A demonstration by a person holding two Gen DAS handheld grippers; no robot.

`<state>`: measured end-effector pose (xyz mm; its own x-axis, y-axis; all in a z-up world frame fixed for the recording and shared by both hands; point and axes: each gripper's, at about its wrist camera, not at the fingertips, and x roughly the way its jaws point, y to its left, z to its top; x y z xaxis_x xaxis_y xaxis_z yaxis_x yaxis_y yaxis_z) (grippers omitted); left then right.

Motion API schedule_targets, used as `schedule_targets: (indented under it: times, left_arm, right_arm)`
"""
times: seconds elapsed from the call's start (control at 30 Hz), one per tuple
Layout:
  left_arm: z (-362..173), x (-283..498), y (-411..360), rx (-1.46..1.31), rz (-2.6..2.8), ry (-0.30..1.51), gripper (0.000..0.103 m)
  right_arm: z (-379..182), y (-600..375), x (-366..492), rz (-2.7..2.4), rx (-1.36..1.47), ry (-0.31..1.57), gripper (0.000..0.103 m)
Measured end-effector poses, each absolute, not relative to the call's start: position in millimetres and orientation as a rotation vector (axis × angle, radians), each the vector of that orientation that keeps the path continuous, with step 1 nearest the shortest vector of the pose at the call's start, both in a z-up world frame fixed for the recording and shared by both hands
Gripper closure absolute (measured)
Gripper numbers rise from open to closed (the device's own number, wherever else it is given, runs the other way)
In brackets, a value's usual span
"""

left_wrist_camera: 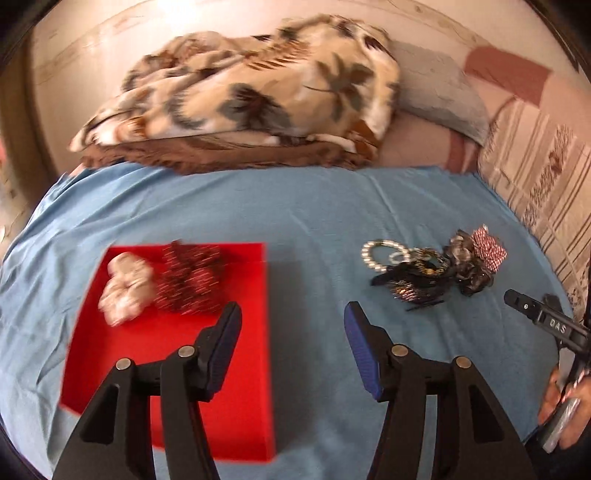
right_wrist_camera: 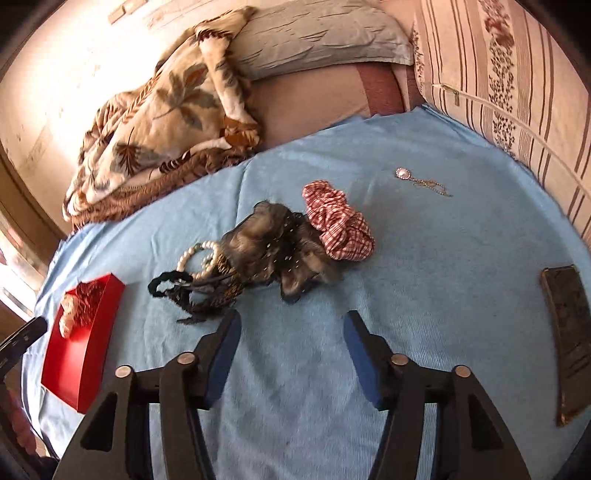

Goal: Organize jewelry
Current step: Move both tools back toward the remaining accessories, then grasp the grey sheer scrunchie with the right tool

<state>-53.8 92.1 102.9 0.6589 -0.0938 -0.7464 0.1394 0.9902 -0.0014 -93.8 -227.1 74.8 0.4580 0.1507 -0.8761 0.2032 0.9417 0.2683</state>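
A red box [left_wrist_camera: 207, 384] sits on the blue sheet [left_wrist_camera: 295, 206] and holds a white scrunchie [left_wrist_camera: 123, 286] and a dark red scrunchie [left_wrist_camera: 188, 277]. My left gripper [left_wrist_camera: 291, 314] is open and empty, just right of the box's front half. A pile to the right holds a pearl bracelet [left_wrist_camera: 373, 254], black hair ties [left_wrist_camera: 410, 284], a grey scrunchie [right_wrist_camera: 273, 240] and a red checked scrunchie [right_wrist_camera: 340, 221]. My right gripper [right_wrist_camera: 291, 321] is open and empty, just in front of the pile. A pearl pendant on a chain [right_wrist_camera: 417, 179] lies apart, farther back.
A floral blanket [left_wrist_camera: 251, 96] and a grey pillow [right_wrist_camera: 317, 33] lie at the back of the bed. A striped cushion [right_wrist_camera: 517, 81] runs along the right. A dark flat case [right_wrist_camera: 567, 332] lies on the sheet at the right. The red box also shows at far left [right_wrist_camera: 83, 354].
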Motion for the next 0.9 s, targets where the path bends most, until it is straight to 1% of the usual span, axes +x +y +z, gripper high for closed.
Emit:
schedule_targets:
  times: [0.07,0.13,0.2,0.27,0.33,0.5,0.53,0.6,0.63,0.67,0.73,0.83,0.9]
  left_arm:
    - [92.8,-38.6,63.8,0.128,-0.152,0.850,0.046]
    - [81.6,-24.0,40.5,0.188,-0.177,0.864,0.046]
    - [69.1,-8.6,20.8,0.236,-0.203,0.882,0.046]
    - [57.0,6.5,4.7,0.271,-0.223,0.893,0.046]
    - [45.5,20.9,-5.9,0.298,-0.235,0.910,0.046]
    - [26.0,44.9,-17.2,0.315,-0.286,0.958,0.046]
    - [23.2,47.0,-18.2,0.315,-0.291,0.962,0.048]
    - [21.8,48.9,-18.2,0.287,-0.319,0.972,0.071]
    - [20.8,51.2,-17.9,0.259,-0.335,0.998,0.096]
    - [19.5,52.7,-17.5,0.238,-0.335,1.021,0.094]
    - [20.9,50.3,-14.9,0.202,-0.336,1.019,0.095]
    - [31.0,38.6,-8.0,0.145,-0.351,1.020,0.095]
    - [45.2,24.7,-0.1,0.097,-0.371,1.006,0.095]
  right_arm:
    - [64.9,-234.2,-98.3,-0.028,0.382,1.098,0.037]
    - [53.5,-242.5,-96.9,-0.024,0.438,1.132,0.037]
    - [52.9,-247.7,-91.1,0.017,0.496,1.122,0.037]
    - [57.0,-247.9,-83.9,0.040,0.480,1.095,0.037]
    - [56.1,-246.9,-75.2,0.058,0.463,1.088,0.037]
    - [33.5,-246.9,-52.9,0.071,0.493,1.127,0.037]
    - [29.6,-246.5,-48.4,0.063,0.486,1.133,0.037]
    - [22.3,-246.3,-42.0,0.042,0.480,1.137,0.037]
    - [18.8,-246.9,-39.8,0.041,0.485,1.142,0.038]
    - [15.4,-248.2,-38.2,0.044,0.491,1.148,0.044]
    - [8.6,-249.4,-37.2,0.067,0.516,1.175,0.087]
    - [11.0,-249.6,-39.8,0.083,0.539,1.173,0.092]
    - [20.7,-246.5,-43.6,0.108,0.538,1.148,0.093]
